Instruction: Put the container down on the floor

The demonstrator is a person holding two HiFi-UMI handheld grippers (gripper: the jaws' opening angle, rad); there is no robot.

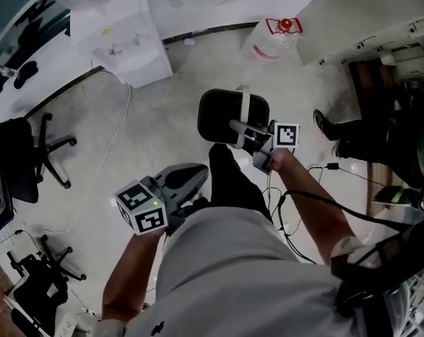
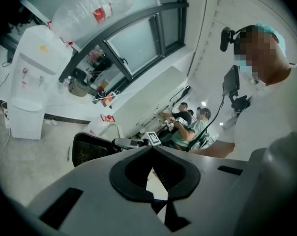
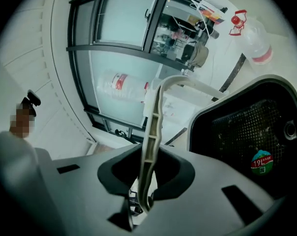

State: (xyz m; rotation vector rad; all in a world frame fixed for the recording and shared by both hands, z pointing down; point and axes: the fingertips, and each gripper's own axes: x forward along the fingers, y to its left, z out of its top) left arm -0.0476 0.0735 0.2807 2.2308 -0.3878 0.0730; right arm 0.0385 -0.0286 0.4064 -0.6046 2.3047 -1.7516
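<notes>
A black mesh-walled container [image 1: 222, 116] with a white handle [image 1: 246, 109] hangs in front of my legs over the pale floor. My right gripper [image 1: 248, 133] is shut on that handle. In the right gripper view the handle [image 3: 152, 132] runs upright between the pads, with the gripper [image 3: 147, 181] clamped on it and the container [image 3: 247, 132] to the right. My left gripper [image 1: 194, 176] sits lower left, apart from the container, shut with nothing in it. In the left gripper view the gripper [image 2: 152, 176] points at the container [image 2: 89, 150].
A white water dispenser [image 1: 121, 41] stands at the back left and a water jug [image 1: 272, 39] at the back. Office chairs [image 1: 29, 153] are on the left. Cables [image 1: 289, 216] lie on the floor right of my legs. A seated person's shoe [image 1: 328, 125] is at right.
</notes>
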